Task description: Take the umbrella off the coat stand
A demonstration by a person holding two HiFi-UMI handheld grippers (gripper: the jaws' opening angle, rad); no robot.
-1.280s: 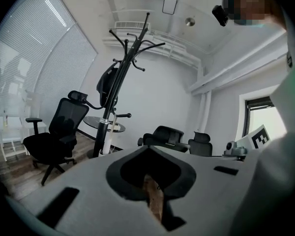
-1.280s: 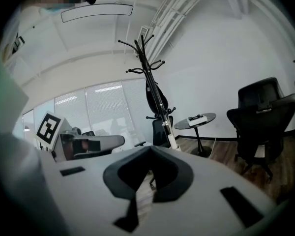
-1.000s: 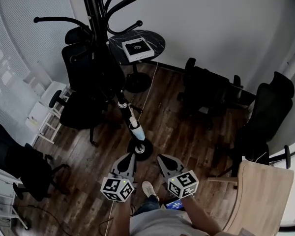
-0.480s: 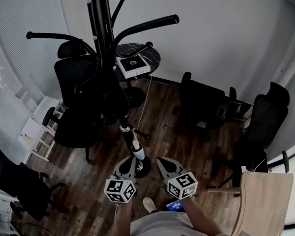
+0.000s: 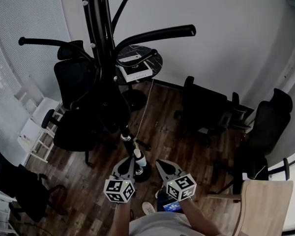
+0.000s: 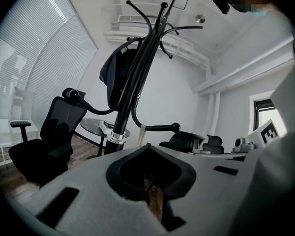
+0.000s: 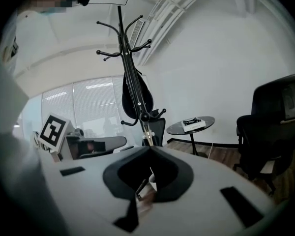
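Note:
The black coat stand [image 5: 95, 28] rises at upper left, its curved hooks spreading out. A folded black umbrella [image 5: 107, 107] hangs on it, and its shaft runs down past a silver ring [image 5: 125, 137] to a white end [image 5: 137, 158] just above the stand's base. My left gripper [image 5: 129, 158] and right gripper [image 5: 158, 162] are low in the head view, both shut and holding nothing, their tips a little short of the umbrella's lower end. The umbrella [image 6: 117, 75] shows ahead of the left gripper [image 6: 147, 145]. It appears farther off, umbrella [image 7: 136, 95], beyond the right gripper [image 7: 148, 147].
Black office chairs [image 5: 73, 117] [image 5: 206, 107] stand on both sides of the stand on the dark wood floor. A round black table [image 5: 152, 58] with a white box [image 5: 135, 72] is behind it. A wooden chair [image 5: 263, 205] is at lower right and a white shelf [image 5: 34, 127] at left.
The person has stepped toward the coat stand, so its hooks and the umbrella loom larger and nearer. Both grippers stay shut and have closed in on the umbrella's lower end.

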